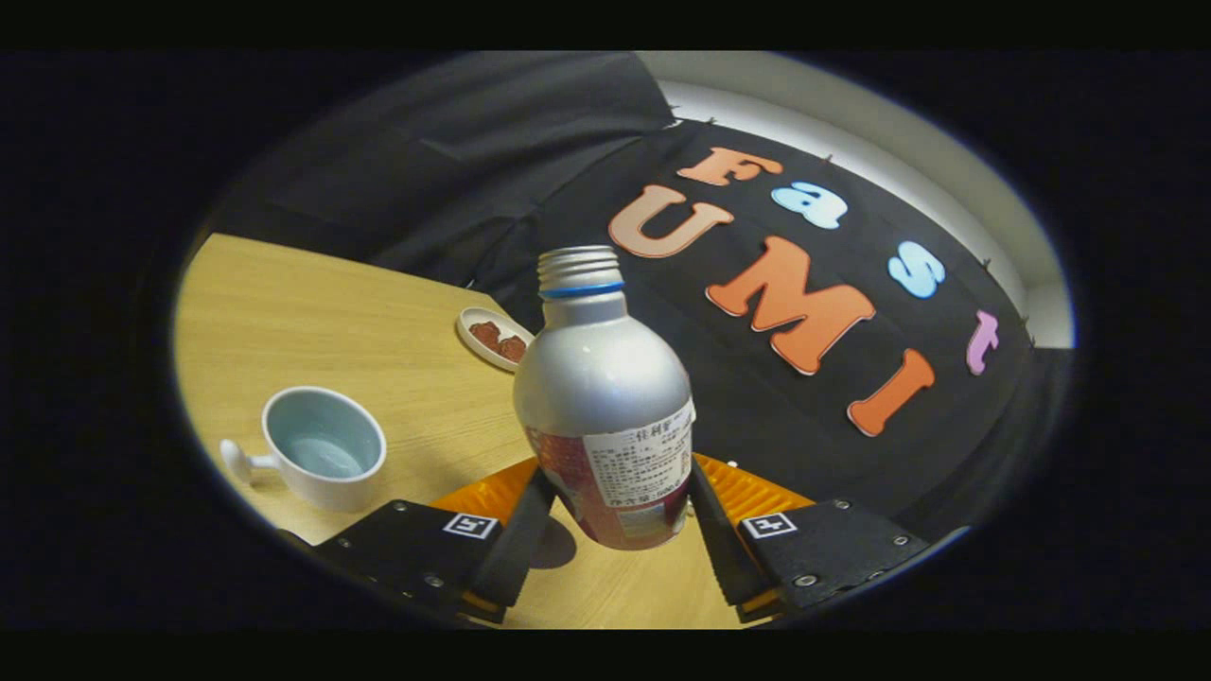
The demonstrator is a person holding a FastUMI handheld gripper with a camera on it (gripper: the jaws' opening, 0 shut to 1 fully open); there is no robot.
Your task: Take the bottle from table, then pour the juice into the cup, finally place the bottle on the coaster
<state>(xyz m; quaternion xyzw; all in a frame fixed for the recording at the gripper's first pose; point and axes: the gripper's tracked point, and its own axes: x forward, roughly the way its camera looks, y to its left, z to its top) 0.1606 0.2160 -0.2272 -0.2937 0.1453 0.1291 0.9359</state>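
Silver bottle [605,397], uncapped, is pinched at its labelled lower body between both fingers of the claw [613,530], lifted clear of the wooden table [378,331]. Label print is too small to read. Left of the fingers stands the cup [322,456], with bare tabletop around it; beyond, a small dish [494,338] sits at the table's far edge.

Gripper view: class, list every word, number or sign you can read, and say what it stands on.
Bottle label: rows of small print, too blurred to read.
Tongs, shut on the bottle: a square black-and-white marker on each finger, a pattern and not words.
Cup and dish: no text.
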